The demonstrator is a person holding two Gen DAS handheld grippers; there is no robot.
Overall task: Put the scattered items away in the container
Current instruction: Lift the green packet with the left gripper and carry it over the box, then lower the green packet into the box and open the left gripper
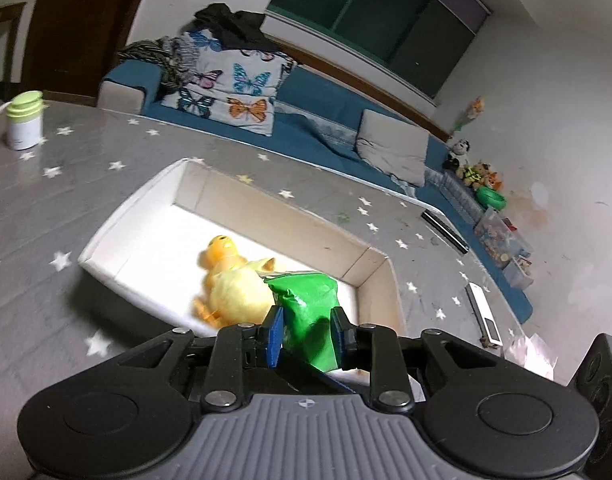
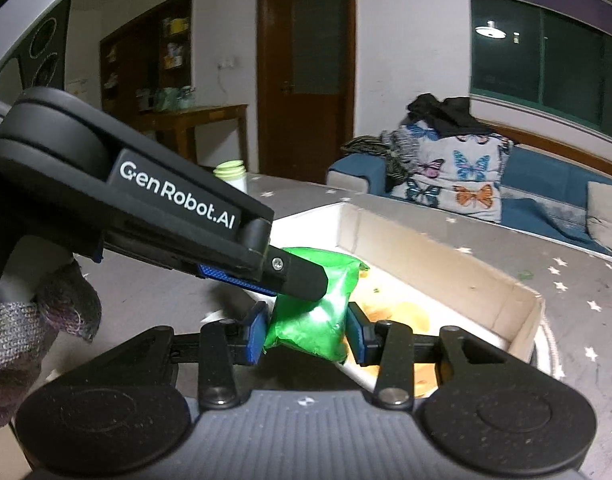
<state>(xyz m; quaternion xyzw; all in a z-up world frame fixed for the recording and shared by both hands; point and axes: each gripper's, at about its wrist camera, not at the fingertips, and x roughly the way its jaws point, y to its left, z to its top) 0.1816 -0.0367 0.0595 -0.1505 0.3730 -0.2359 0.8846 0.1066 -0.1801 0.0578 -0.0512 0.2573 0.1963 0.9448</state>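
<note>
A green plastic packet (image 1: 306, 300) hangs over the near end of a white cardboard box (image 1: 125, 208) on the grey star-patterned table. My left gripper (image 1: 306, 332) is shut on it, blue pads pressed to both sides. In the right wrist view the packet (image 2: 314, 320) also sits between the pads of my right gripper (image 2: 304, 332), which touch it on both sides. The left gripper (image 2: 301, 280) reaches in from the left and clamps its upper part. A yellow plush duck (image 1: 233, 288) lies inside the box (image 2: 446, 248), partly hidden behind the packet.
A white bottle with a green lid (image 1: 23, 124) stands at the table's far left. A white remote (image 1: 484, 312) and a black one (image 1: 444, 230) lie on the right side. A knit-gloved hand (image 2: 25, 328) holds the left gripper. A blue sofa (image 1: 326, 112) runs behind the table.
</note>
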